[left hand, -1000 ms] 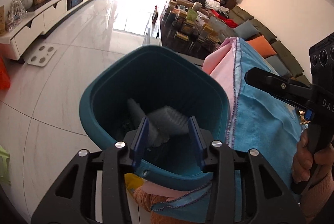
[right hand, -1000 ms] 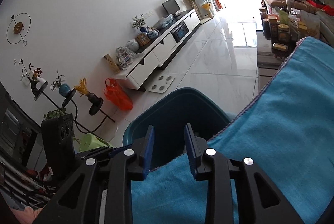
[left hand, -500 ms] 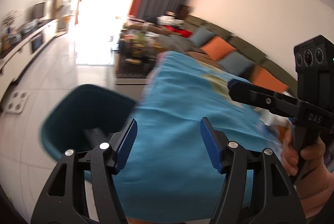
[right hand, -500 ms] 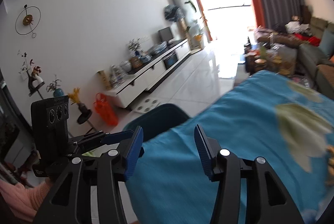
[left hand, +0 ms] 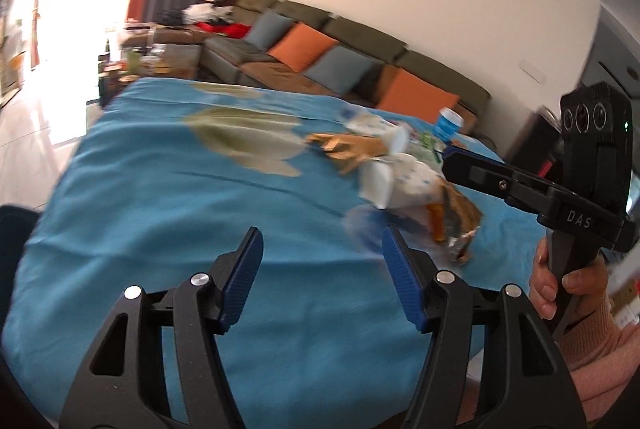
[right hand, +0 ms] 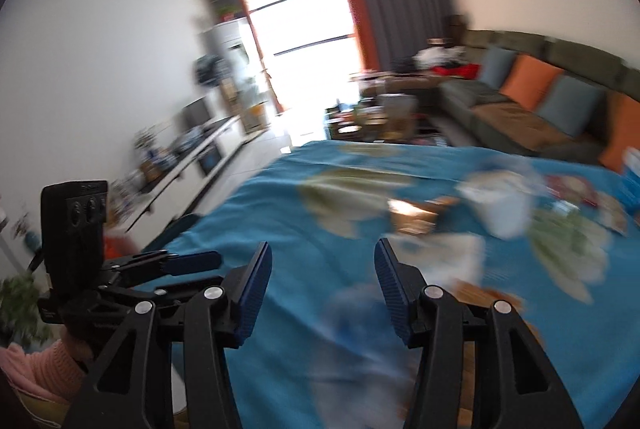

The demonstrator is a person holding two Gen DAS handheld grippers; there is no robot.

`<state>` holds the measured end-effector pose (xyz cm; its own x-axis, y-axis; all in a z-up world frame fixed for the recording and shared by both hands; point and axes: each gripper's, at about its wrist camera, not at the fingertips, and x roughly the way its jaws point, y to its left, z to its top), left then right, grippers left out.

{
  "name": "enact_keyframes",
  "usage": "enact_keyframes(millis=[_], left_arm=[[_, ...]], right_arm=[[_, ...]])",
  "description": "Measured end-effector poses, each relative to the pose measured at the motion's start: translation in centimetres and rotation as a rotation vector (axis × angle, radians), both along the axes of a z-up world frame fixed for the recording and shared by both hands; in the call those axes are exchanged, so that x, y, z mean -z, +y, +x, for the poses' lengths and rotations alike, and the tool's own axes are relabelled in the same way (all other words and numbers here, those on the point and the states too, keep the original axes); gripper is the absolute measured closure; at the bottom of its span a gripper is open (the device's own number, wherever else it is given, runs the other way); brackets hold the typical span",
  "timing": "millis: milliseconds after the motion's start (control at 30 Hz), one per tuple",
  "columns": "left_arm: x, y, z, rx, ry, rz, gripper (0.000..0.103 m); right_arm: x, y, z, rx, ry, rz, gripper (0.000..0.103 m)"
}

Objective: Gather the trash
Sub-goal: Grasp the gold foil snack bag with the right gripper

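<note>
Both views are motion-blurred. A pile of trash lies on the blue tablecloth [left hand: 168, 197]: a white paper cup [left hand: 390, 181], a brown wrapper [left hand: 348, 147] and a clear plastic piece [left hand: 366, 229]. My left gripper [left hand: 322, 271] is open and empty over the cloth, just short of the pile. My right gripper [right hand: 323, 281] is open and empty above the cloth, with a blurred bluish clear piece [right hand: 360, 313] under it and a white cup [right hand: 506, 211] beyond. The right gripper also shows in the left wrist view [left hand: 472, 169], over the pile. The teal bin's edge [left hand: 10, 225] shows at far left.
A blue and white cup [left hand: 448, 123] stands at the table's far side. A sofa with orange and grey cushions [left hand: 304, 45] runs behind the table. A white TV cabinet [right hand: 188, 165] lines the left wall. The tablecloth [right hand: 256, 213] has pale flower prints.
Both grippers have swung away from the teal bin to the right, over the table toward the trash pile. Both have opened wider. The bin has slid to the left edge.
</note>
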<state>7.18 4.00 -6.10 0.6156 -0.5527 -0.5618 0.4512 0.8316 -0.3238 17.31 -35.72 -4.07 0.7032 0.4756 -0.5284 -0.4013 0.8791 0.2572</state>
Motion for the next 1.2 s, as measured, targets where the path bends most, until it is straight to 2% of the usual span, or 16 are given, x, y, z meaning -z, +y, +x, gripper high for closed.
enact_keyframes(millis=[167,300,433,733,833,900,933,1000,1033,1200], left_arm=[[0.3,-4.6,1.8,0.075,0.013,0.023,0.042],[0.5,-7.3,3.2,0.117,0.044,0.032,0.045],[1.1,-9.4,5.0,0.142,0.077,0.038,0.046],[1.6,-11.3,7.1,0.159,0.132,0.044,0.061],[2.0,-11.7,7.6,0.174,0.150,0.037,0.071],[2.1,-11.8,7.7,0.180,0.159,0.033,0.079],[2.2,-11.8,7.7,0.182,0.162,0.031,0.082],[2.4,-11.9,7.7,0.186,0.165,0.025,0.096],[2.5,-11.9,7.7,0.190,0.167,0.021,0.099],[2.5,-11.5,7.2,0.190,0.157,0.014,0.102]], right_arm=[[1.6,-5.2,-1.2,0.167,0.020,-0.006,0.040],[3.8,-8.1,-1.4,0.227,0.085,0.020,0.038],[5.1,-9.4,-1.4,0.232,0.122,0.057,0.037],[6.2,-9.4,-1.2,0.209,0.155,0.125,0.037],[6.4,-9.5,-1.2,0.204,0.159,0.144,0.041],[6.3,-9.5,-1.2,0.200,0.159,0.146,0.054],[6.4,-9.6,-1.2,0.200,0.160,0.148,0.054],[6.4,-9.8,-1.4,0.197,0.155,0.152,0.059],[6.2,-9.7,-1.5,0.190,0.152,0.151,0.060],[5.7,-9.1,-1.8,0.151,0.129,0.146,0.066]])
